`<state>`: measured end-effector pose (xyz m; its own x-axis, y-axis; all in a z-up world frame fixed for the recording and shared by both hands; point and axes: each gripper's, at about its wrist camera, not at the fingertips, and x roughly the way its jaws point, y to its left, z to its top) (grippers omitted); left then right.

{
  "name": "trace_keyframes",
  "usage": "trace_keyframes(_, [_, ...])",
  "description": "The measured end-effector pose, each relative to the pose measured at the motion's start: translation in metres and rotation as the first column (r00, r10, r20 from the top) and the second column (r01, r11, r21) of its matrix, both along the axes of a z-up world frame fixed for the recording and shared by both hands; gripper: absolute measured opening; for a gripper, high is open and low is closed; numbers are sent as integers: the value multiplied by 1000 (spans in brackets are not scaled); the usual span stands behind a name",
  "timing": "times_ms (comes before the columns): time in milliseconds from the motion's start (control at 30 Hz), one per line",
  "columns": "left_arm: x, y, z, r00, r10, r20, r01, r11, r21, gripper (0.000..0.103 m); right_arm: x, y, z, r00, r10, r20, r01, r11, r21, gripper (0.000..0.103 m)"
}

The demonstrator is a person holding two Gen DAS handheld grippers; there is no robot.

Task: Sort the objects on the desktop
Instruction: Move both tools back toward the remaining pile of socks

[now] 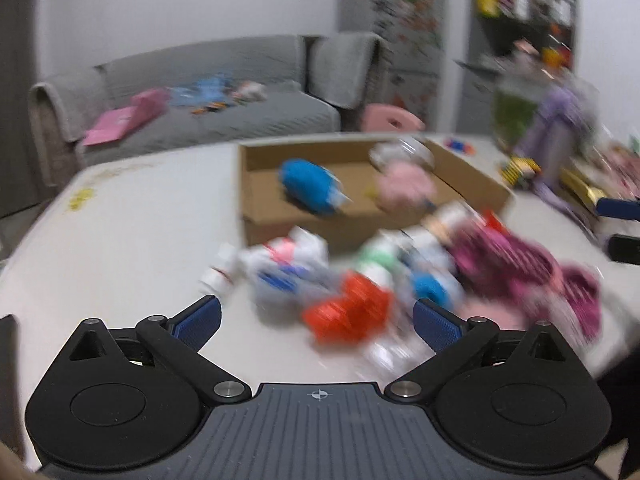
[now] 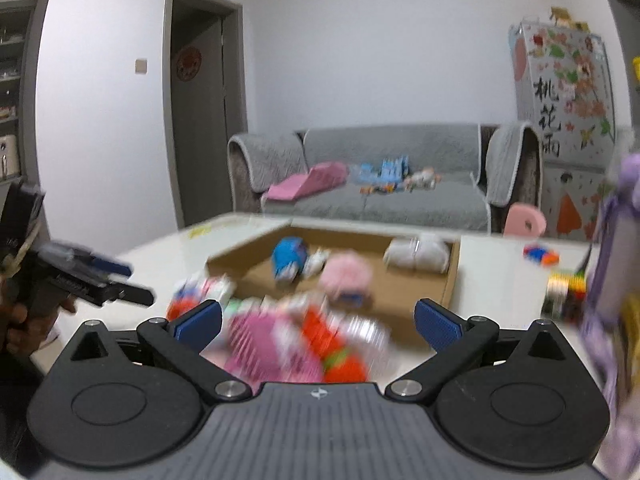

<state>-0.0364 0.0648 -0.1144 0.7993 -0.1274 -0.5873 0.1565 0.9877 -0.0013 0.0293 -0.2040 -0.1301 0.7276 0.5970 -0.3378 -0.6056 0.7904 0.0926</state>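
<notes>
Both views are motion-blurred. A shallow cardboard box point(image 1: 476, 178) point(image 2: 450, 280) lies on the white table and holds a blue toy point(image 1: 308, 186) point(image 2: 289, 258), a pink toy point(image 1: 406, 186) point(image 2: 346, 274) and a white bundle point(image 2: 418, 254). A pile of small toys lies in front of it: an orange-red one point(image 1: 348, 312) point(image 2: 332, 340), a magenta comb-like one point(image 1: 516, 264) point(image 2: 264, 344), and white, green and blue ones point(image 1: 288, 268). My left gripper point(image 1: 316, 320) is open just above the pile; it also shows in the right wrist view point(image 2: 120, 280). My right gripper point(image 2: 318, 320) is open over the pile.
A purple object point(image 1: 556, 128) point(image 2: 616, 240), colourful blocks point(image 2: 566, 290) and small bricks point(image 2: 540, 255) sit at the table's right side. A grey sofa point(image 2: 400, 200) with toys and a pink stool point(image 2: 524, 220) stand behind the table.
</notes>
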Motion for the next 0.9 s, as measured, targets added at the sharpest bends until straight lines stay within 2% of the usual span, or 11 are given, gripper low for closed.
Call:
trace_keyframes(100, [-5,-15,-11,999,-43,-25,43,999,5,103,-6,13,-10,1000,13,-11,-13,999,-52,102])
trace_keyframes(167, [-6,-24,-20,998,-48,-39,50,998,37,103,-5,25,-12,1000,24,4,-24,996,-84,102])
trace_keyframes(267, [-2,-29,-28,996,-59,-67,62,997,46,103,1,41,-20,999,43,-9,-44,992,-119,102])
trace_keyframes(567, [15,-14,-46,985,97,-145,-88,994,63,103,19,61,-31,1000,29,-12,-31,984,-173,102])
trace_keyframes(667, [17,-9,-46,981,128,-148,-122,991,47,103,21,63,-36,1000,23,-18,-26,981,-190,102])
trace_keyframes(733, [16,-7,-45,978,155,-139,-148,987,62,103,20,65,-37,999,30,-17,-33,979,-199,102])
trace_keyframes(900, [12,-7,-38,984,136,-113,-134,991,25,103,-2,61,-45,999,40,-12,-42,974,-222,102])
